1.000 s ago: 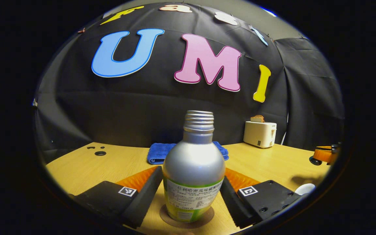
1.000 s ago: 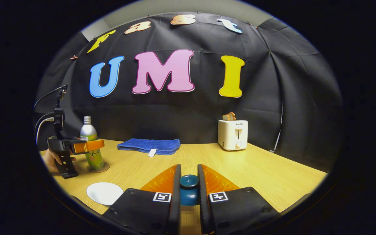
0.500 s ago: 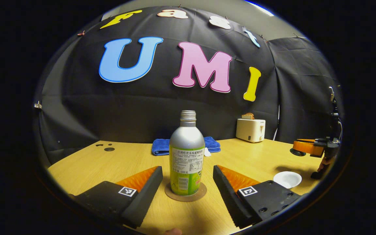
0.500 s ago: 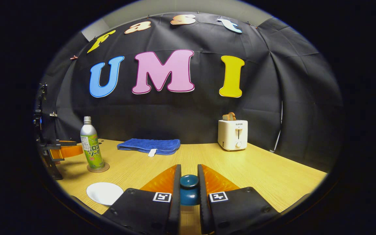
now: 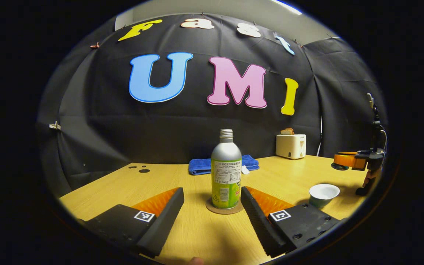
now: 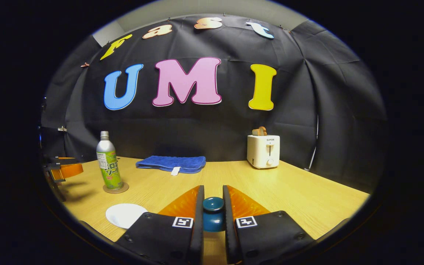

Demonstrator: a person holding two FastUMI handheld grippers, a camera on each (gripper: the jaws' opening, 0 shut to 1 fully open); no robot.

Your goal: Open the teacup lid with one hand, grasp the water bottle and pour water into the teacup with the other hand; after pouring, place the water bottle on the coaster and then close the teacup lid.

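Left gripper view, item by item, as we log them:

- Left gripper (image 5: 212,206): jaws spread wide, holding nothing.
- Bottle (image 5: 226,173): upright, uncapped, standing on the coaster (image 5: 225,209) on the table (image 5: 160,180), just beyond our left fingertips and between their lines. We judge the pouring and the set-down finished.
- Cup (image 5: 323,195): open, lid off, on the table to the right of the bottle and near the right edge of the scene; contents too small to tell.
- Right gripper (image 5: 348,161): seen far right, hanging above and beyond the cup.
- Blue cloth (image 5: 223,164) and toaster (image 5: 290,145): far side of the table, not part of the task.

Right gripper view:

- Right gripper (image 6: 213,209): jaws pinching the lid (image 6: 213,215) by its knob, both fingers pressed on it.
- Cup (image 6: 125,215): white rim low and to the left of these jaws, near the table's near edge, well apart from the lid.
- Bottle (image 6: 108,162): on its coaster (image 6: 116,188), farther left and beyond the cup.
- Left gripper (image 6: 63,171): at the far left edge, clear of the bottle.

Step we judge remaining: closing the cup. The relation that governs it: the cup lies down and to the left of the lid-holding jaws, its mouth facing up, so we would carry the lid leftward and lower it flat onto the rim. The right hand is the one placed for this; the left need only stay clear.
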